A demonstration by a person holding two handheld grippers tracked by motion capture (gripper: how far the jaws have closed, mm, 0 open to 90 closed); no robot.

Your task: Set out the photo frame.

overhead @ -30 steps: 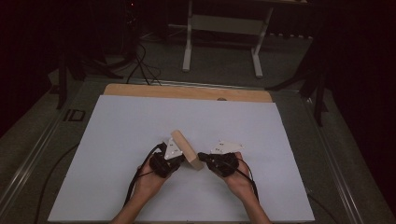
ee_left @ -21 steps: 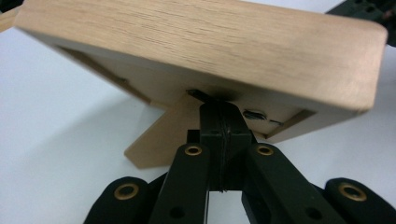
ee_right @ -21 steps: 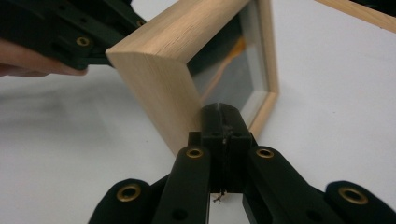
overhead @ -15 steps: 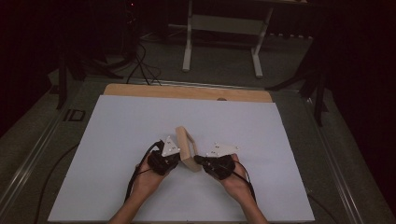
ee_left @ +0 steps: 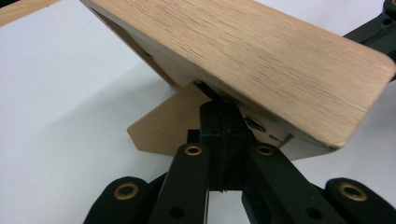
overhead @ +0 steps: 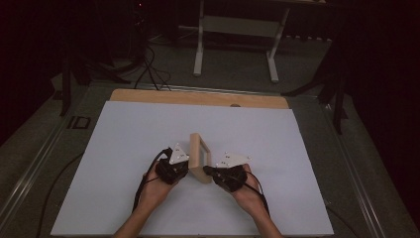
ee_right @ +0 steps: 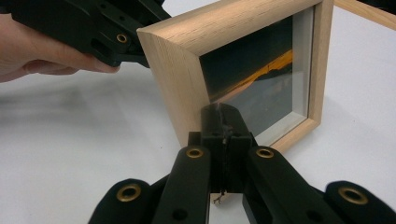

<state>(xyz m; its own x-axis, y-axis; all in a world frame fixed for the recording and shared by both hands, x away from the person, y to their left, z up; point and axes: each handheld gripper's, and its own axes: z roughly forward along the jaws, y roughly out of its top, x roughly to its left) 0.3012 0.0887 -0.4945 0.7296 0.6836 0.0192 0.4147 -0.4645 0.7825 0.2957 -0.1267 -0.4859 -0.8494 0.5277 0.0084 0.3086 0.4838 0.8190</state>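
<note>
A light wooden picture frame (overhead: 199, 156) stands on edge in the middle of the white mat (overhead: 124, 139). In the right gripper view its glass front (ee_right: 261, 84) shows a dark picture with an orange streak. The left gripper view faces its wooden back (ee_left: 261, 60) and a cardboard stand leg (ee_left: 159, 130). My left gripper (overhead: 187, 166) is shut, its tips (ee_left: 219, 107) touching the back just under the panel by the stand. My right gripper (overhead: 205, 170) is shut too, its tips (ee_right: 223, 112) against the frame's near lower front corner. A hand holds each gripper.
The mat lies on a wooden tabletop whose bare far edge (overhead: 198, 98) shows beyond it. A white desk base (overhead: 233, 29) and cables (overhead: 148, 64) sit on the dark floor behind. Open mat surrounds the frame on all sides.
The right gripper has slid left up to the frame's front. The frame now stands more upright than a second ago. The left gripper has stayed at its back.
</note>
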